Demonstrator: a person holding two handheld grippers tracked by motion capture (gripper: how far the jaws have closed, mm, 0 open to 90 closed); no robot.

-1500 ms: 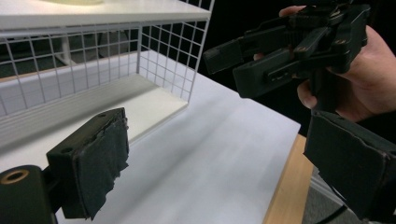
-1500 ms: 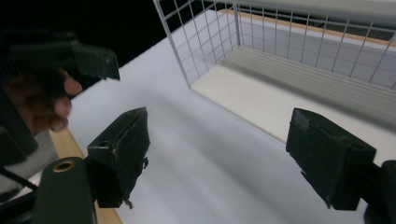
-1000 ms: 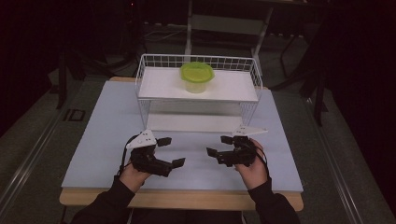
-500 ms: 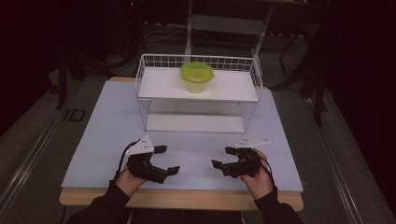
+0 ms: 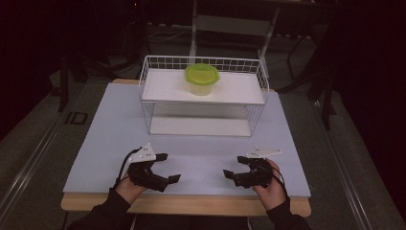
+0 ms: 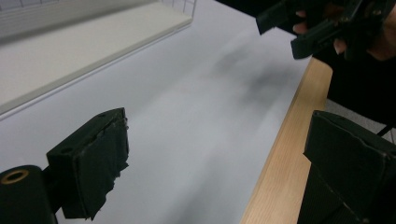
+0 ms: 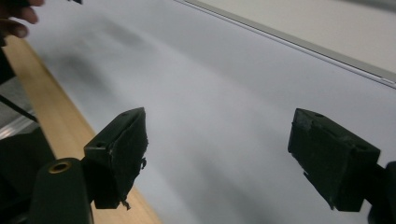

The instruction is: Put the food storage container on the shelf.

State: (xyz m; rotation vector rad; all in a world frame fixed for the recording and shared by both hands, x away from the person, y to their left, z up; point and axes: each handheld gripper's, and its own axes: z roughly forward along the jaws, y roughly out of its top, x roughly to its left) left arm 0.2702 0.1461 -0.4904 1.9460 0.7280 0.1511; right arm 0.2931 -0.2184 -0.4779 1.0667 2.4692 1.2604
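A small tub with a lime-green lid [image 5: 202,76] stands on the top shelf of a white wire rack [image 5: 239,89] at the far middle of the table. My left gripper [image 5: 171,167] is held low near the front edge, left of centre, open and holding nothing. My right gripper [image 5: 231,166] faces it from the right, also open with nothing in it. In the left gripper view the open gripper [image 6: 219,168] hangs over the mat and the wooden edge, with the right gripper [image 6: 317,23] farther off. In the right gripper view the gripper [image 7: 224,156] stands wide open over the bare mat.
A pale grey-blue mat [image 5: 119,129] covers the table, with a wooden front edge [image 5: 191,204]. The rack's lower white board [image 5: 198,125] lies on the mat under the shelf. Dark chair and stand legs surround the table on the floor.
Both grippers have drawn back from the middle of the mat toward the front edge and spread a little apart. Both stayed open; the tub has not moved.
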